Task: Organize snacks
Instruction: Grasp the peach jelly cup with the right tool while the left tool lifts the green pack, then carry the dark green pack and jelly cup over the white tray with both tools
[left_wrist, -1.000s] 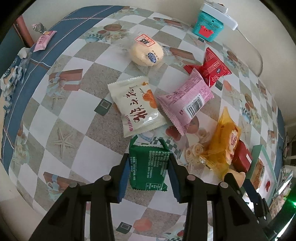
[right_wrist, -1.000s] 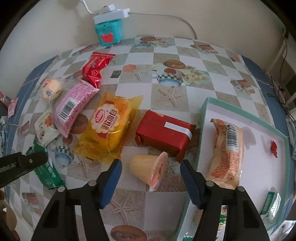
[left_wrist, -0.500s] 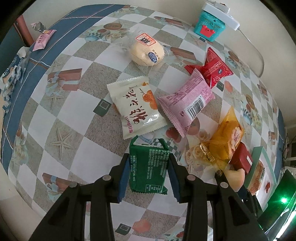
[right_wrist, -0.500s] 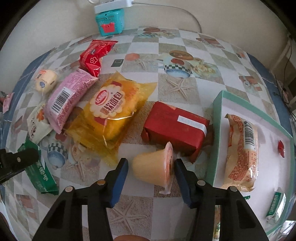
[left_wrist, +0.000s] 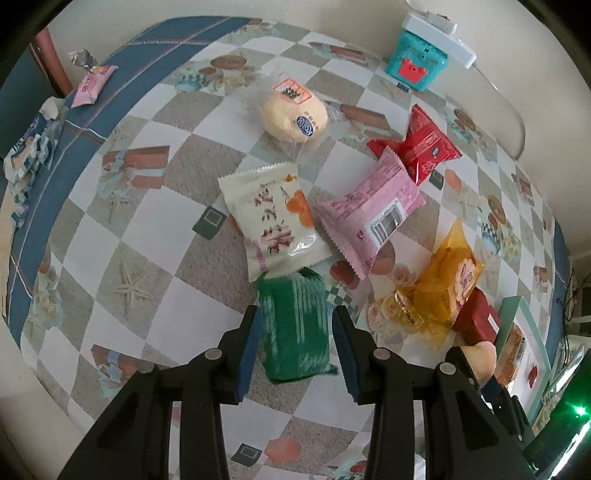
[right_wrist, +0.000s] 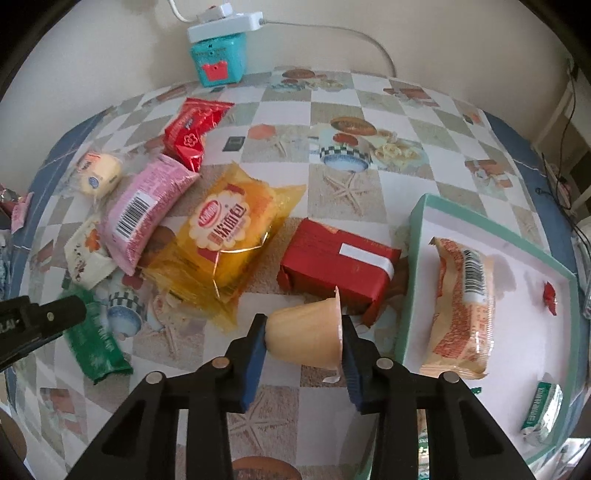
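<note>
Both tools work at once on a snack-strewn table (right_wrist: 424, 122). The right tool (right_wrist: 303, 341) pinches a jelly cup (right_wrist: 306, 338) lying on its side, one pad on its base and one on its lid, apparently ready for the green-rimmed tray (right_wrist: 413, 236) just to the tool's right, where a long orange packet (right_wrist: 461, 306) already lies. The left tool (left_wrist: 295, 332) straddles a green packet (left_wrist: 293, 325), fingers close on either flank; firm contact cannot be told. A white packet (left_wrist: 275, 221) sits directly ahead of it.
</note>
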